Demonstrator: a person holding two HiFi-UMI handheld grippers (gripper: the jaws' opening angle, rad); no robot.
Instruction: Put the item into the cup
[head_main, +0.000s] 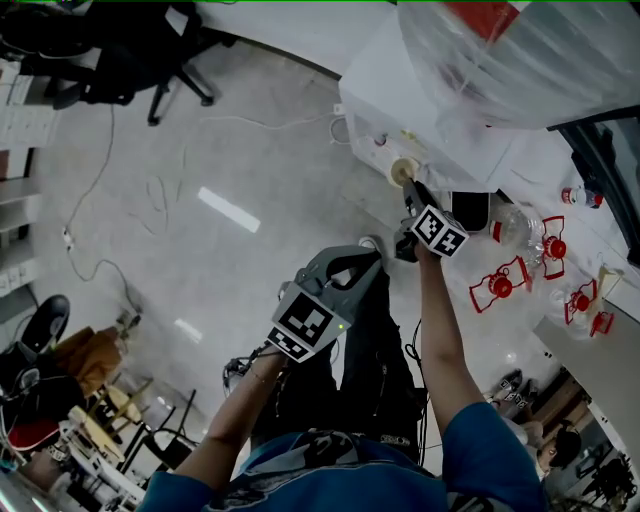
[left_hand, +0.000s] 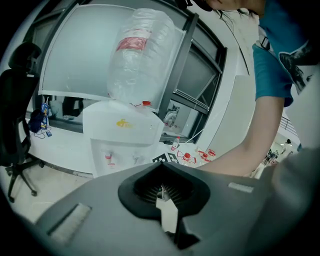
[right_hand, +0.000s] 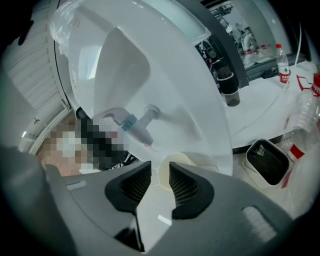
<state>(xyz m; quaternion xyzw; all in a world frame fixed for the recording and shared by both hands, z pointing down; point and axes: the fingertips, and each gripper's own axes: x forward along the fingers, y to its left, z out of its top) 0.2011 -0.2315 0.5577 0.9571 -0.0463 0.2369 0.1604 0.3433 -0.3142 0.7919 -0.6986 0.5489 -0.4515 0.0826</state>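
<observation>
A cream paper cup (right_hand: 175, 164) stands on the white water dispenser's (right_hand: 165, 85) ledge under its taps (right_hand: 136, 124). My right gripper (right_hand: 160, 171) is just in front of it, open. The cup's rim shows past the pads, partly behind the right one, and they do not press on it. In the head view the cup (head_main: 403, 171) is at the dispenser (head_main: 395, 85), with the right gripper (head_main: 411, 192) right below it. My left gripper (head_main: 366, 260) hangs lower, over the floor, away from the dispenser. Its pads meet with nothing between them (left_hand: 162, 189).
A large clear water bottle (head_main: 520, 40) tops the dispenser. To the right, a white table (head_main: 590, 350) carries red-capped bottles (head_main: 497, 286), a crumpled clear bottle (right_hand: 302, 120), a black-and-white box (right_hand: 264, 160) and a dark cup (right_hand: 227, 90). An office chair (head_main: 150, 50) and cables lie on the floor.
</observation>
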